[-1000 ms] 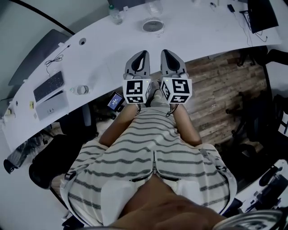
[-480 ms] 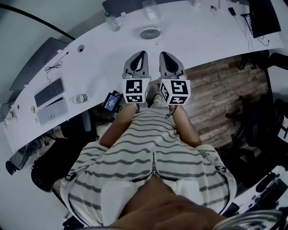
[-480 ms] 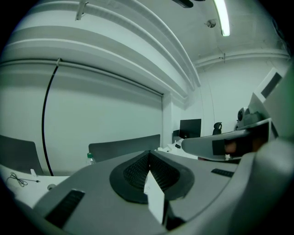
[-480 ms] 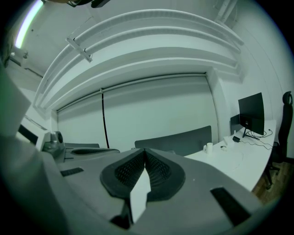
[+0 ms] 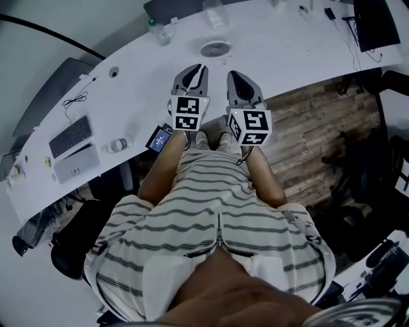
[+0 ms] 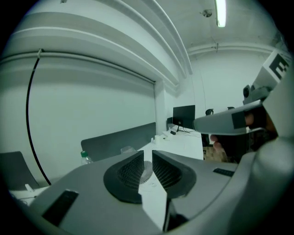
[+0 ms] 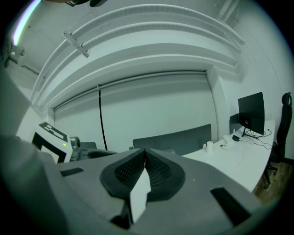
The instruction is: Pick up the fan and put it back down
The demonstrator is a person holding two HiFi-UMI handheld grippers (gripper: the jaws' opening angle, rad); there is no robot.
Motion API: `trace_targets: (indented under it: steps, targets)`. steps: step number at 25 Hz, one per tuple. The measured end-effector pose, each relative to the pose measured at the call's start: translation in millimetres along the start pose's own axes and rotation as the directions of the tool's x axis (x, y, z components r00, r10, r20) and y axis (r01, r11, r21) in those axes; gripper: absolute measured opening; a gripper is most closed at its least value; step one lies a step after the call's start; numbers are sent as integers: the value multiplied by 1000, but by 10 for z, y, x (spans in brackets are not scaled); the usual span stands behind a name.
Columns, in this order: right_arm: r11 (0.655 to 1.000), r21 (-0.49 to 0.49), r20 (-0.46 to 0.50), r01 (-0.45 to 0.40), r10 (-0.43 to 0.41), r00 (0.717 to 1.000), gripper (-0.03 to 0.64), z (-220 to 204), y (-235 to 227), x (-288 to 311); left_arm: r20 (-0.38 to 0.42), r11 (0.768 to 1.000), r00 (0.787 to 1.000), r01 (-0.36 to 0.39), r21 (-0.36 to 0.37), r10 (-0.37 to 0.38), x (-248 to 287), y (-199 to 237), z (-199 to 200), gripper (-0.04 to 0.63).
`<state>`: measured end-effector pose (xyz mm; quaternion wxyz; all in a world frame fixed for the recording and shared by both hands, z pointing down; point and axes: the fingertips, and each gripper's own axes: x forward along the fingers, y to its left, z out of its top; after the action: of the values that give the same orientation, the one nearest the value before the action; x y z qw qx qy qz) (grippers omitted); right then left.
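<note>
White desk (image 5: 287,51), curved, with a small round desk fan (image 5: 215,46) resting on it near the far edge, between a water bottle (image 5: 158,29) to its left and a black monitor (image 5: 370,19) well off to the right. A person in a striped shirt holds both tools level in front of the body, short of the fan and not touching it. The left gripper (image 5: 200,67) points almost straight at the fan, its jaws just beginning to part, with nothing between them; the fan's grille shows beyond the narrow gap. The right gripper (image 5: 232,75) is clenched, its tips together and empty. This looks like the approach, with the pick-up not yet begun. The next move probably calls for a far wider opening and a reach forward until the pads bracket the fan's rim.
</note>
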<state>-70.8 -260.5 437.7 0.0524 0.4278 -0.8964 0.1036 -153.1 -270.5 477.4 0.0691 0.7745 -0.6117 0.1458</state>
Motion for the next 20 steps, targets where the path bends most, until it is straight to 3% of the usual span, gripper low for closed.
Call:
trace_targets:
  steps: [2,10,15,20]
  targets:
    - [1000,-2,-4,8,-8,1000,12,-16,-17,11,-45,999,999,30,41,-28,103,16,-97,102]
    - [1000,4,-19,11,-11,1000,12,-43,-91,-8,-161,979,981,131,155,-106,412,59,-390,164]
    - [1000,-4,-21,17,-17,1000,12,-50,-129,-5,-260,956,949,232,179,-182,603,97,-579,166]
    - [1000,-3,-28,24,-24,999,12,-71,-140,-26,-341,908,908,336,249,-243,782,150,-644,183]
